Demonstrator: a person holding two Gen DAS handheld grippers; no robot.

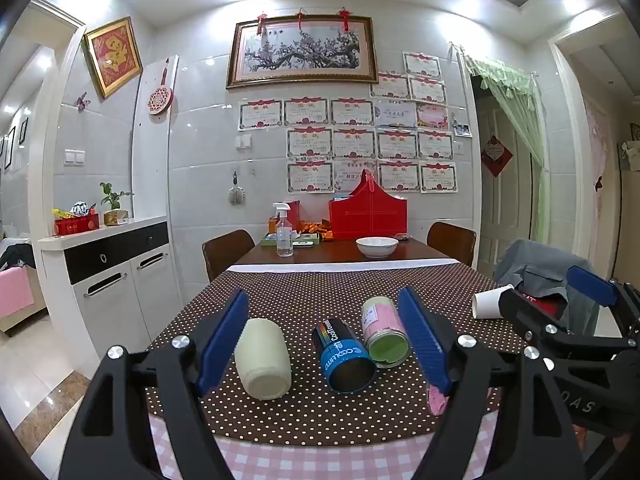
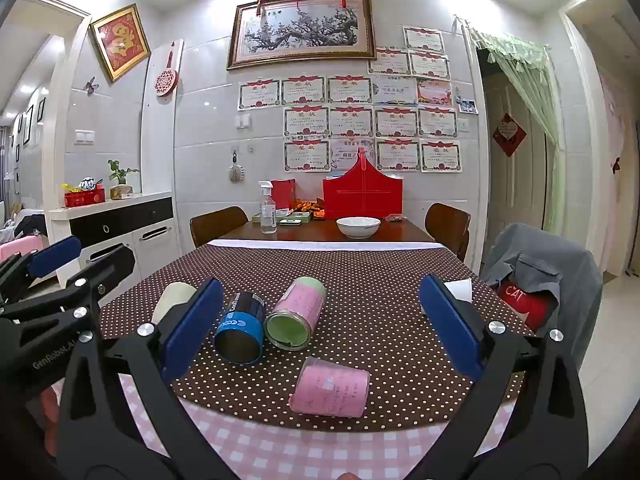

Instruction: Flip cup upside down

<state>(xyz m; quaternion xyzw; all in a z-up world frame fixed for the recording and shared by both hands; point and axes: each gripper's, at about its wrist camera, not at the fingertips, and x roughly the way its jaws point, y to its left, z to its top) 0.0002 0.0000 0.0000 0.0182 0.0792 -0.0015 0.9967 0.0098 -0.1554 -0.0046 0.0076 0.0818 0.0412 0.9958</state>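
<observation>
Several cups lie on their sides on the dotted brown cloth. A cream cup, a blue cup and a pink cup with a green inside lie in a row. A pink cup lies nearest the table's front edge. A white paper cup lies at the right. My left gripper is open and empty, with the cream, blue and pink-green cups showing between its fingers. My right gripper is open and empty above the pink cup.
A white bowl, a spray bottle and a red box stand at the table's far end. A chair draped with a grey jacket is at the right. A white cabinet is at the left.
</observation>
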